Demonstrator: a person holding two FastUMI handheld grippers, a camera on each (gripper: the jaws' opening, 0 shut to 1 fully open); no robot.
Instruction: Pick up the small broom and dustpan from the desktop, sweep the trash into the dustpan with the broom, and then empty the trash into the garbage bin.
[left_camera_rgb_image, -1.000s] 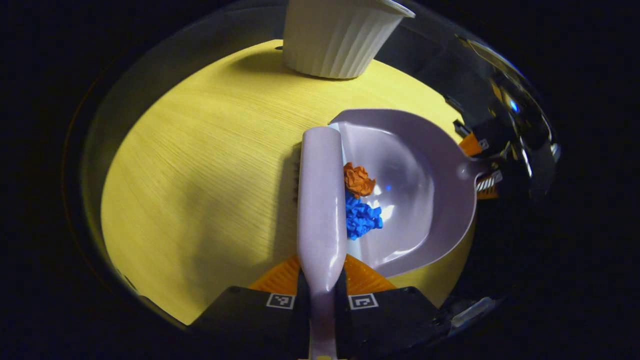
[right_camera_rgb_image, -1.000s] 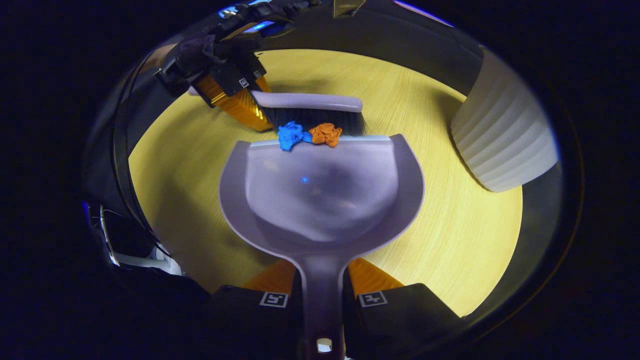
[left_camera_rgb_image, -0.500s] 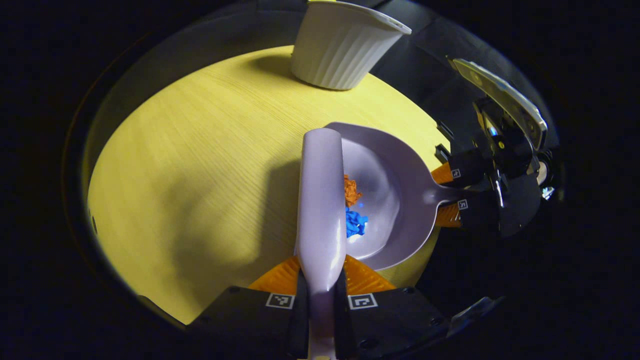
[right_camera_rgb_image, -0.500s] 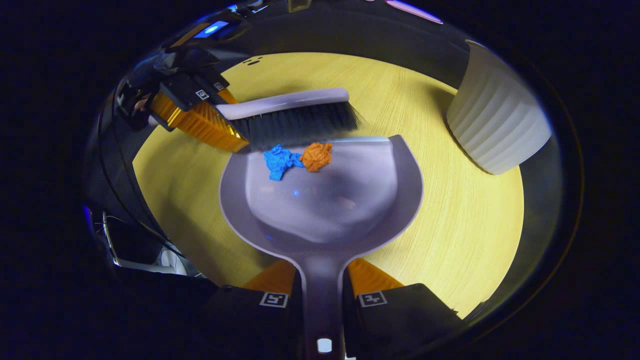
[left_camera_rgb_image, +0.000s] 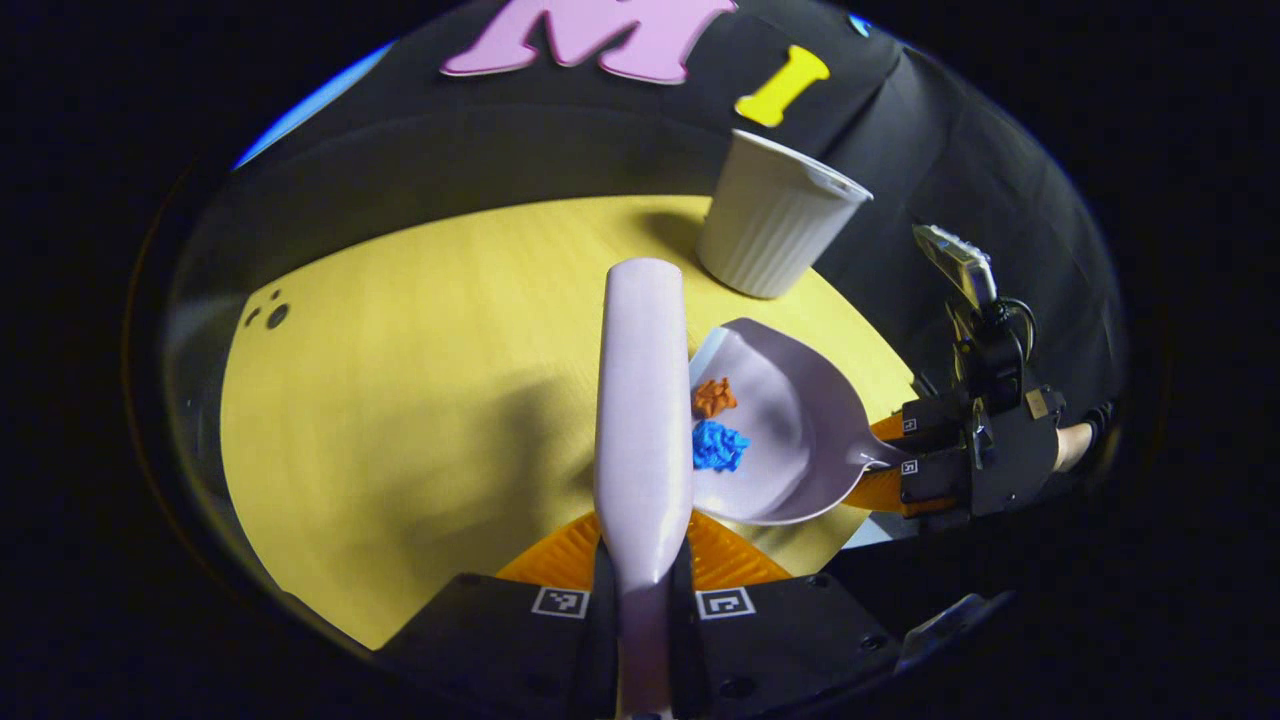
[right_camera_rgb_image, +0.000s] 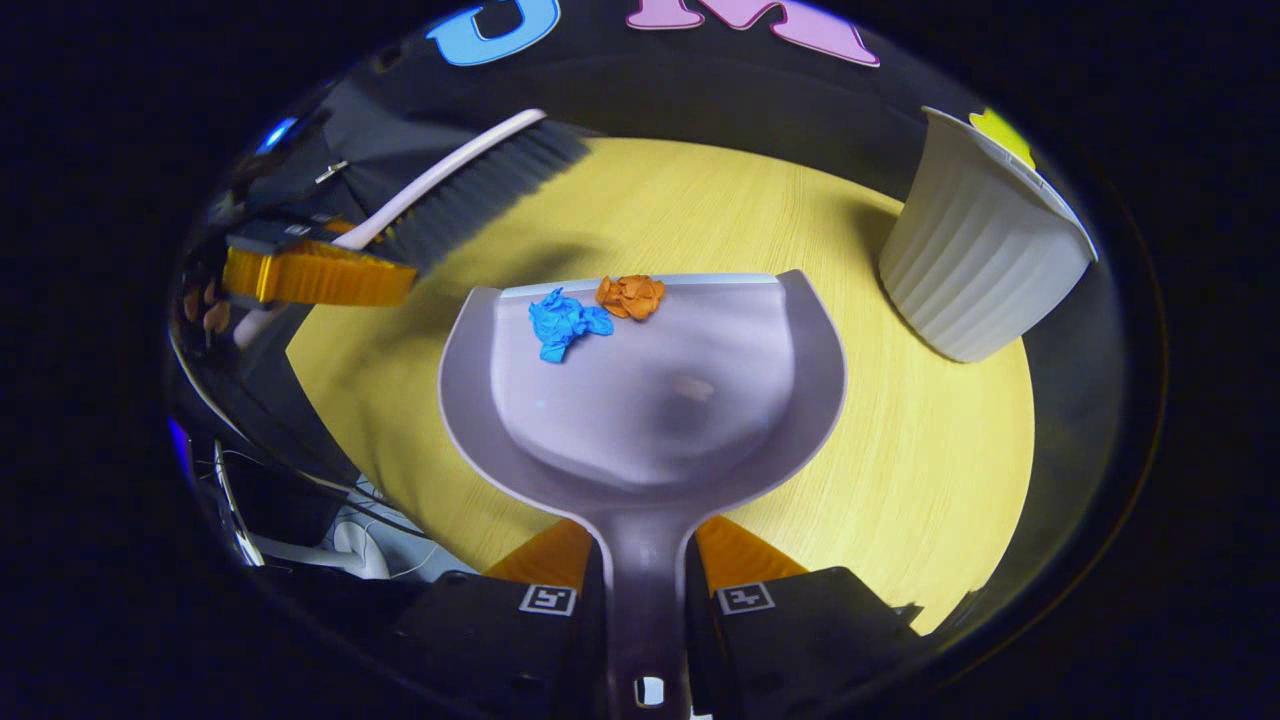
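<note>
A: So, where does the trash sit?

B: Both scraps, the blue paper wad (right_camera_rgb_image: 562, 322) and the orange paper wad (right_camera_rgb_image: 631, 295), lie in the dustpan (right_camera_rgb_image: 650, 400), but right at its far lip, not down in the bowl. My right hand-held gripper (right_camera_rgb_image: 645, 590) has its fingers closed on the dustpan handle. My left hand-held gripper (left_camera_rgb_image: 640, 590) is closed on the broom (left_camera_rgb_image: 642, 400), which is lifted off the table (right_camera_rgb_image: 900, 480), bristles up at the far left in the right gripper view.

A: What worries you?

B: I judge that any forward dip of the dustpan on the way would roll the wads off that lip, since nothing holds them back. They look light, so a quick swing could flick them out too. I'd tilt the lip up first.

A: Anything in the path?

B: The white ribbed garbage bin (right_camera_rgb_image: 975, 255) stands at the far right, open side up, with bare table between. I could knock it with the pan's edge if I come in low.
</note>
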